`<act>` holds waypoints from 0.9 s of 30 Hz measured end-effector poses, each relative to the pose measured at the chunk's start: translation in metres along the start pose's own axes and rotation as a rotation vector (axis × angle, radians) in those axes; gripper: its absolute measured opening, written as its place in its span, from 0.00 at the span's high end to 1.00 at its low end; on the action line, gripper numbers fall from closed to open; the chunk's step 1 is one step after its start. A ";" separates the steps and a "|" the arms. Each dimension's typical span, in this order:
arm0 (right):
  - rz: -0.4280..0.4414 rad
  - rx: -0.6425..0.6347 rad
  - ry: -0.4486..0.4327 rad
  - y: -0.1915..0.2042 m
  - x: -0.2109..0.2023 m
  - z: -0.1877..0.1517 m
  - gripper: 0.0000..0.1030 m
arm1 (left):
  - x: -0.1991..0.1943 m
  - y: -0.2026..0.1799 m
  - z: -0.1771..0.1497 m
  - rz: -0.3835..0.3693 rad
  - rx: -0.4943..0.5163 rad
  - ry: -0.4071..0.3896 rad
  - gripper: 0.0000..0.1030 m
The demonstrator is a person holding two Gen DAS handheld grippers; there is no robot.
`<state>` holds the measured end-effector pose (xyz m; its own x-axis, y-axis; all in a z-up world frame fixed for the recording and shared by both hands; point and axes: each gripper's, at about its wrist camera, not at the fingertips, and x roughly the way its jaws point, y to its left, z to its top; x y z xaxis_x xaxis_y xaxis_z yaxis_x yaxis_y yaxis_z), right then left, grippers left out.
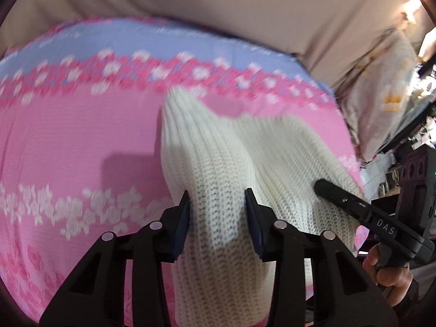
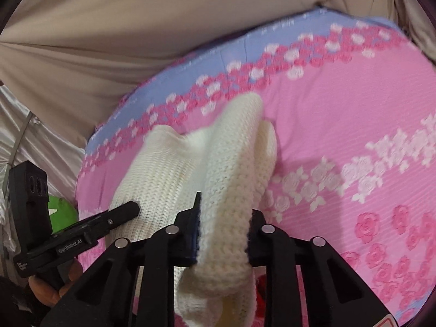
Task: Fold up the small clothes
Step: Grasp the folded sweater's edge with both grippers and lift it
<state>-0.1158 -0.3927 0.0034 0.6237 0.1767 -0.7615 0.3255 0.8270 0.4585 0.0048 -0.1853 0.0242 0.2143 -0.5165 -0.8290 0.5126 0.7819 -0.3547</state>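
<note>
White letters "DAS" run along the black arm of the right gripper (image 1: 316, 186), seen from the left wrist at the frame's right edge; the rest of that marking is cut off or too blurred to read; from the right wrist, the left gripper (image 2: 136, 206) bears the white brand "GenRobot.AI" on its black arm at lower left; a smaller white label on the same gripper's body below it is too small to make out; a red-edged sign (image 2: 388, 323) at the bottom right corner of the right wrist view shows no legible characters.
</note>
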 end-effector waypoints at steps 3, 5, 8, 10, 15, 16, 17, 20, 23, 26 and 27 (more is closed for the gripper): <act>-0.030 0.021 0.035 -0.024 0.013 -0.004 0.75 | 0.016 0.002 -0.001 0.053 0.010 0.014 0.64; -0.069 0.053 0.076 -0.040 0.029 -0.008 0.72 | 0.033 0.018 -0.009 0.105 -0.051 0.066 0.63; -0.066 0.107 0.114 -0.056 0.040 -0.017 0.57 | 0.034 0.042 -0.024 0.109 -0.137 0.080 0.45; -0.044 0.112 0.124 -0.057 0.042 -0.021 0.45 | 0.032 0.054 -0.032 0.079 -0.173 0.090 0.35; 0.026 0.179 0.217 -0.070 0.066 -0.037 0.32 | 0.049 0.067 -0.038 -0.050 -0.260 0.136 0.19; 0.052 0.217 0.218 -0.074 0.069 -0.039 0.30 | 0.057 0.069 -0.039 -0.057 -0.268 0.145 0.18; 0.081 0.254 0.215 -0.078 0.071 -0.041 0.28 | 0.065 0.071 -0.040 -0.064 -0.276 0.157 0.15; 0.153 0.320 0.216 -0.083 0.077 -0.042 0.25 | 0.079 0.077 -0.045 -0.140 -0.346 0.195 0.18; 0.209 0.366 0.238 -0.081 0.085 -0.042 0.47 | 0.084 0.075 -0.042 -0.216 -0.379 0.235 0.41; 0.217 0.384 0.200 -0.072 0.072 -0.041 0.61 | 0.071 0.058 -0.029 -0.224 -0.321 0.224 0.58; 0.217 0.373 0.181 -0.068 0.063 -0.040 0.62 | 0.062 0.053 -0.024 -0.241 -0.304 0.213 0.58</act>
<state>-0.1270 -0.4164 -0.0936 0.5828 0.4421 -0.6818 0.4551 0.5176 0.7246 0.0253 -0.1682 -0.0564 -0.0737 -0.6383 -0.7663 0.2520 0.7315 -0.6336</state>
